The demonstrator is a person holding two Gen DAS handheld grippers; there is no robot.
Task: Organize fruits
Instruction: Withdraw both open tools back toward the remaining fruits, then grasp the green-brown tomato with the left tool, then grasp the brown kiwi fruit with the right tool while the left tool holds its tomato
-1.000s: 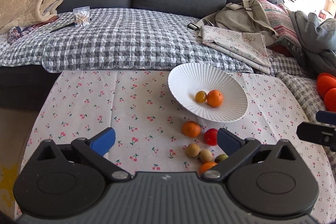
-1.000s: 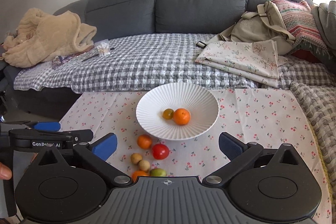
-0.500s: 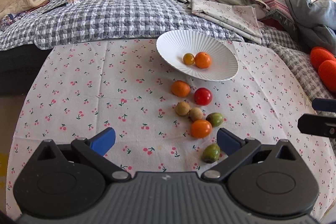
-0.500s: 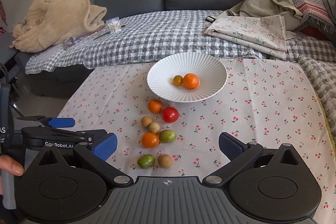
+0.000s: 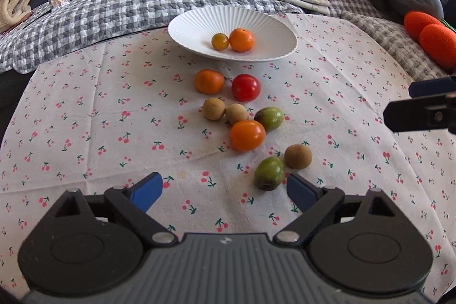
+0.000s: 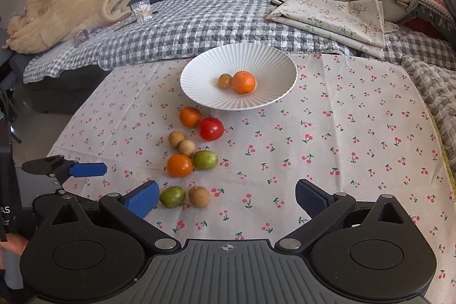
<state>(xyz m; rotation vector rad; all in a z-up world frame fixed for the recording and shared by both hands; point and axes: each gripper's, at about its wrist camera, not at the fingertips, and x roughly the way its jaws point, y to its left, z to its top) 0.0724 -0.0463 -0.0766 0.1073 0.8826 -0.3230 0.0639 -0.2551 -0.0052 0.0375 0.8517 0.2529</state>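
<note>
Both grippers open & empty; left gripper jaws just narrowing, green fruit near its right pad, well short of the bowl. Risk: off-centre pinch probably rolls it into the brown fruit beside it.

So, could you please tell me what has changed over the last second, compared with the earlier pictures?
Both claws have come down and forward toward the loose fruit, which now fills more of each view. The left claw has just been closing a little, with nothing gripped; the near green fruit sits by its right finger. The right claw is open and empty. Nothing was taken or released; the fruit and white bowl lie as before.
</note>
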